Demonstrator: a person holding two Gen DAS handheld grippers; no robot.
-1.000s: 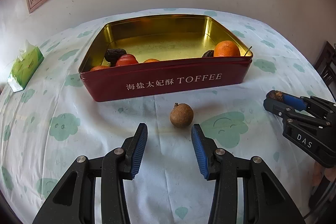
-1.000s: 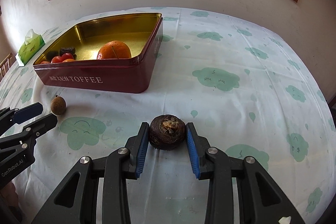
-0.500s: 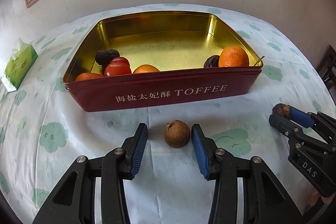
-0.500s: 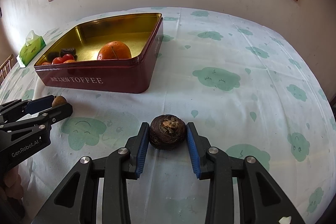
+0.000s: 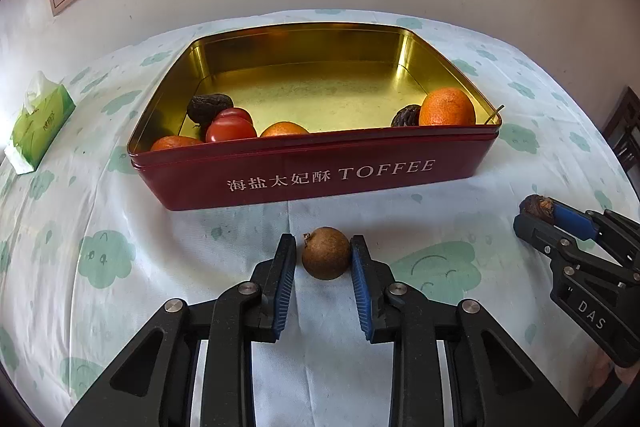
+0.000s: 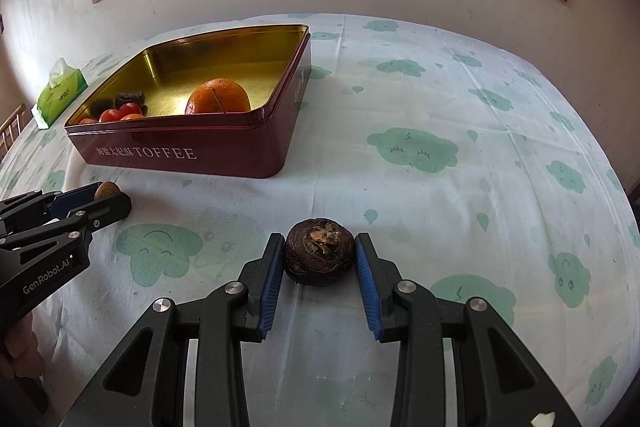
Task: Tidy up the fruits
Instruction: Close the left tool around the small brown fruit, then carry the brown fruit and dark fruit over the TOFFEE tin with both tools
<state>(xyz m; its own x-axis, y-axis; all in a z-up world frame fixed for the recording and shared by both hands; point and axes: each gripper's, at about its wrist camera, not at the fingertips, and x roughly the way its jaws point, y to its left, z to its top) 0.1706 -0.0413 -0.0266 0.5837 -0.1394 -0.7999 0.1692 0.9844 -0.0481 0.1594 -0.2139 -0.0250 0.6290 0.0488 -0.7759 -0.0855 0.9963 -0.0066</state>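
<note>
You have brought your left hand-held gripper [image 5: 323, 255] forward until the small brown round fruit [image 5: 326, 253], earlier lying ahead of its tips, sits between its blue pads [image 5: 285, 283]. The jaws have narrowed around it, the right pad touching.

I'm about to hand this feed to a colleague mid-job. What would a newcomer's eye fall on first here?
First, the red TOFFEE tin at the table's middle, gold inside, with oranges and tomatoes along its near wall. Then the two pieces still on the cloth in front of it: a small brown round fruit between the pads of the left gripper, and a dark wrinkled fruit clamped in the right gripper.
</note>
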